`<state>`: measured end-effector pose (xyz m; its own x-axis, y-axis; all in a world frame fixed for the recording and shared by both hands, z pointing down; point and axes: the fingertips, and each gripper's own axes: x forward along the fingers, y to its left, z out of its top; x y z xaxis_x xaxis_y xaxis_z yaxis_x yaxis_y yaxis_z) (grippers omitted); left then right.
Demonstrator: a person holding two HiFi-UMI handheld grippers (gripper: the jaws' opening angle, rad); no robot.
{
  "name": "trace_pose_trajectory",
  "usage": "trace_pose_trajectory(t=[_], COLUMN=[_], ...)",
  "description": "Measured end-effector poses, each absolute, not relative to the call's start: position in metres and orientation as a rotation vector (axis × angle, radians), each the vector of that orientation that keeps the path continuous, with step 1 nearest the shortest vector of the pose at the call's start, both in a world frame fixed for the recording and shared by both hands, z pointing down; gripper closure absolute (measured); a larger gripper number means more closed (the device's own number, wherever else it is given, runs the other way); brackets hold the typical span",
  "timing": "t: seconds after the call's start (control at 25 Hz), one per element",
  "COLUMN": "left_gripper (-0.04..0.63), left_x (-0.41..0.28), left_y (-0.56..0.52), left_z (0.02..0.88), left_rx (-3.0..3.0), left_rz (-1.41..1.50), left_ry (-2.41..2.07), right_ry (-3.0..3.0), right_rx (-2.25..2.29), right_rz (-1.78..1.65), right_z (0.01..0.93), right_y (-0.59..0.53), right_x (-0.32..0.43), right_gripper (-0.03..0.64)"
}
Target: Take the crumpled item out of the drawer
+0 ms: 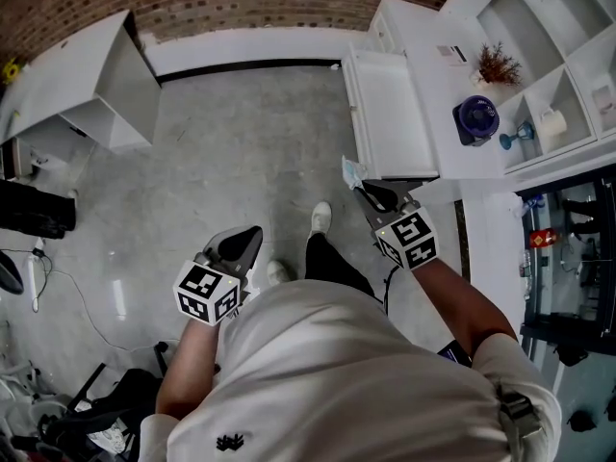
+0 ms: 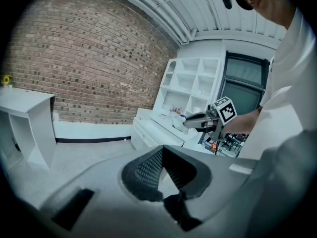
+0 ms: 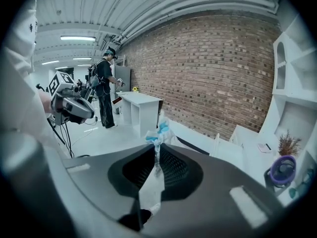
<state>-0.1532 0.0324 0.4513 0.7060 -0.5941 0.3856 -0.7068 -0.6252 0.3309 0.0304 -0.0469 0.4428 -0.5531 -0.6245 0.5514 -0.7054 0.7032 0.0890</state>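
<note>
The crumpled item (image 1: 352, 171), a white and pale-blue wad, is pinched in my right gripper (image 1: 362, 190), which is shut on it just off the front corner of the open white drawer (image 1: 395, 114). In the right gripper view the wad (image 3: 158, 129) sticks up past the tips of that gripper (image 3: 157, 147). My left gripper (image 1: 252, 234) hangs lower left over the floor, jaws together with nothing in them. In the left gripper view its tips (image 2: 161, 150) meet, and the right gripper (image 2: 190, 119) shows across the room with the wad (image 2: 177, 117).
The drawer belongs to a white cabinet with open shelves holding a purple fan (image 1: 477, 118) and a dried plant (image 1: 497, 65). A white desk (image 1: 87, 80) stands at the far left by the brick wall. Cables and dark gear (image 1: 58, 412) lie at lower left. Another person (image 3: 105, 90) stands far off.
</note>
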Motion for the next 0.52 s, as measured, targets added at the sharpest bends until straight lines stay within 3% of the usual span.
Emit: trace_pose_trajectory(t=[0.52], left_gripper=[0.589], left_x=[-0.119], left_y=[-0.013], left_z=[0.452], left_rx=[2.394], left_rz=[0.354], left_ry=[-1.066], right_ry=[-2.403], right_rx=[0.920], right_rz=[0.194], right_z=[0.441], right_y=[-0.088], right_x=[0.065], right_gripper=[0.574])
